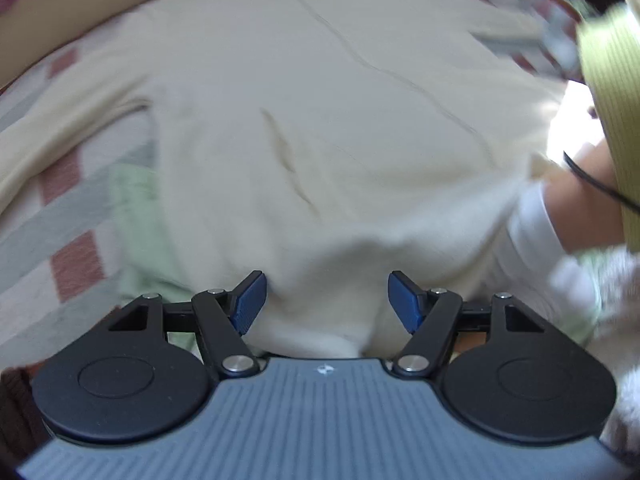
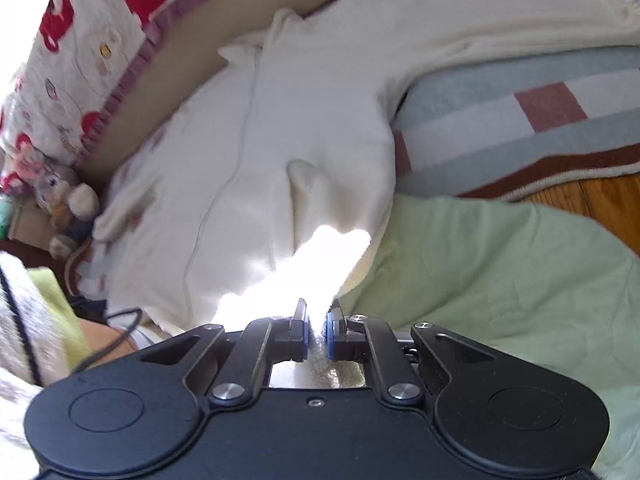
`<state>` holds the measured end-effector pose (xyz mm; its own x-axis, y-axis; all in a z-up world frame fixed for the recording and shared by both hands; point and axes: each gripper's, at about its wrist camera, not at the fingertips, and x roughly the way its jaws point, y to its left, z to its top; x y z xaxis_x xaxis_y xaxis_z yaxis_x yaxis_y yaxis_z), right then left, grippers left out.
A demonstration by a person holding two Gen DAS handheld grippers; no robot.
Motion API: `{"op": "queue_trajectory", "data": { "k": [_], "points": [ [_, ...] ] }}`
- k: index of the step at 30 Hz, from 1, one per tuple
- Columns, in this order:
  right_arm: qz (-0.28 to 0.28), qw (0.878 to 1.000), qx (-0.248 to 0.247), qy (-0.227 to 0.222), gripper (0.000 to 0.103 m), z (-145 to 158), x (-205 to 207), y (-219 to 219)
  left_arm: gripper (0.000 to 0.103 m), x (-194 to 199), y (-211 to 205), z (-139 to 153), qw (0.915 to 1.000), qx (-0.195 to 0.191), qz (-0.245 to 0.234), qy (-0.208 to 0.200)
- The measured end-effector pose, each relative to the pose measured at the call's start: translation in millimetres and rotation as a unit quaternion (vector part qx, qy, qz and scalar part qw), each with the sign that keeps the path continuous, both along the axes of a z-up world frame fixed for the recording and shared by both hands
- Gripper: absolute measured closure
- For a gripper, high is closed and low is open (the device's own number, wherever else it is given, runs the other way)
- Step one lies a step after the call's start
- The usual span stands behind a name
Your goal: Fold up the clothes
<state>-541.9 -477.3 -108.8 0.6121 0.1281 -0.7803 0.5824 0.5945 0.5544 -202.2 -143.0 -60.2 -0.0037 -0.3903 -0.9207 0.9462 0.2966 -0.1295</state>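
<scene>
Cream sweater (image 2: 280, 128) (no readable label) pinched in right hand-held gripper (image 2: 318, 330); left hand-held gripper (image 1: 327, 300) gapes empty.

A striped blanket (image 2: 520, 120) carries the cream sweater (image 2: 320, 120) and green cloth (image 2: 500, 280).

We count one cream sweater (image 2: 304, 112) spread over one striped blanket (image 2: 520, 120), with one pale green cloth (image 2: 500, 272) beside it. We see two tools, the left tool (image 1: 326, 300) and the right tool (image 2: 317, 330), one per view. One red-printed cushion (image 2: 100, 20) and a small, blurred cluster of soft toys (image 2: 68, 208) make up the rest.
</scene>
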Motion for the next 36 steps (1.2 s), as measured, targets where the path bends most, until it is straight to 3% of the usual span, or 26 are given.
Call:
{"op": "queue_trajectory", "data": {
  "k": [4, 6, 7, 8, 12, 15, 18, 20, 22, 25, 27, 29, 33, 36],
  "points": [
    [-0.014, 1.0, 0.006, -0.002, 0.092, -7, 11, -7, 0.022, 1, -12, -6, 0.9998, 0.015, -0.007, -0.009],
    [-0.023, 0.999, 0.007, -0.025, 0.092, 8, 13, -15, 0.026, 1, -18, -9, 0.9996, 0.022, -0.011, -0.013],
    [-0.026, 0.999, 0.004, -0.038, 0.092, 18, 13, -18, 0.056, 2, -21, -10, 0.9995, 0.026, -0.013, -0.016],
    [-0.028, 0.998, 0.0, -0.049, 0.092, 30, 12, -20, 0.097, 2, -25, -12, 0.9993, 0.029, -0.014, -0.018],
    [-0.043, 0.995, -0.008, -0.093, 0.093, 68, -5, -28, 0.097, 6, -13, 6, 0.9988, 0.038, -0.025, -0.02],
    [-0.054, 0.996, 0.003, -0.065, 0.093, 55, -24, -26, 0.096, 8, 1, 24, 0.9988, 0.034, -0.033, -0.013],
    [-0.043, 0.999, 0.027, 0.009, 0.092, 15, -28, -18, 0.089, 6, 11, 30, 0.9979, 0.047, -0.044, -0.006],
    [-0.018, 0.997, 0.017, 0.07, 0.088, -11, -21, -9, 0.058, -6, 10, 11, 0.9943, 0.088, -0.061, -0.01],
    [0.004, 0.993, -0.003, 0.119, 0.083, -17, -11, -2, 0.058, -10, 14, 5, 0.9946, 0.085, -0.058, -0.017],
    [0.044, 0.987, -0.035, 0.152, 0.071, 2, 1, 1, 0.048, 3, 24, 24, 0.9985, 0.047, -0.021, 0.017],
    [0.068, 0.985, -0.053, 0.15, 0.059, 25, 9, -2, 0.042, 24, 35, 45, 0.999, -0.002, 0.024, 0.038],
    [0.072, 0.986, -0.058, 0.141, 0.056, 47, 19, -9, 0.037, 49, 47, 64, 0.994, -0.053, 0.081, 0.052],
    [0.07, 0.995, -0.018, 0.066, 0.055, 99, 59, -19, 0.033, 91, 76, 92, 0.9735, -0.123, 0.184, 0.057],
    [0.138, 0.99, -0.007, -0.017, 0.05, 147, 110, -13, 0.026, 119, 93, 102, 0.9555, -0.147, 0.254, 0.032]
  ]
}}
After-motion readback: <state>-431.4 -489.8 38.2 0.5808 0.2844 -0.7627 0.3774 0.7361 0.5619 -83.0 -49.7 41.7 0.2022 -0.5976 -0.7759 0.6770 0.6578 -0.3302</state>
